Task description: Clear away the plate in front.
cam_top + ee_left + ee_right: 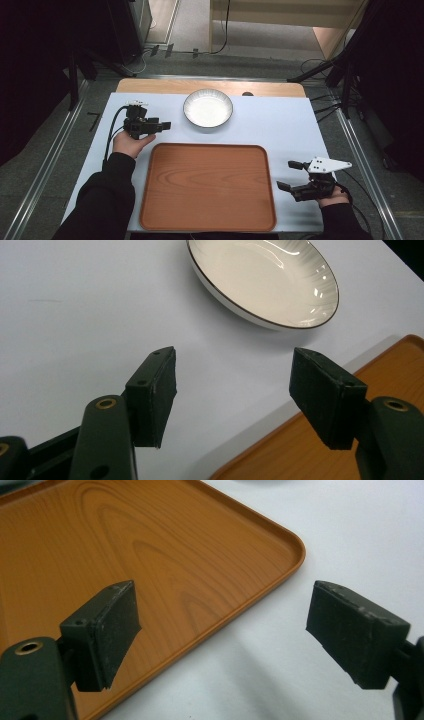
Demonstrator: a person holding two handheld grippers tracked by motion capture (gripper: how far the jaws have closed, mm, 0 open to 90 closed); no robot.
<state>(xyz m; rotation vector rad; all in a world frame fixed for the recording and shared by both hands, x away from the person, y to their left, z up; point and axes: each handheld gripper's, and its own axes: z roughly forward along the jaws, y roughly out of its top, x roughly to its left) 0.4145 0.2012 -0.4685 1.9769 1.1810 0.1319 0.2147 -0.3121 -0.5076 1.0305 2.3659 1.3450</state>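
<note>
Largest item: white mat (280, 125) covering most of the table. On it, wooden tray (207, 186), rounded rectangle with low raised rim, long axis running left-right across the mat, reddish-brown grain, nothing in it. Taking the tray as landmark: white bowl (208, 108) sits just beyond the tray's far edge, slightly left of that edge's middle, apart from the rim, upright, mouth up. Bowl is round, so no long axis; shallow, glossy, fine ribbing radiating on the inner wall, thin dark line around the lip, nothing inside. Left gripper (161, 125) is off the tray's far left corner, above the mat, its jaws pointing rightward toward the bowl; in the left gripper view the two pads stand spread wide with only mat between them, the bowl ahead and untouched, the tray corner at lower right. Right gripper (291, 175) is just off the tray's right edge, near its near corner, pointing left at the tray; its pads are spread wide, one over the tray rim, the other over the mat, gripping nothing.
</note>
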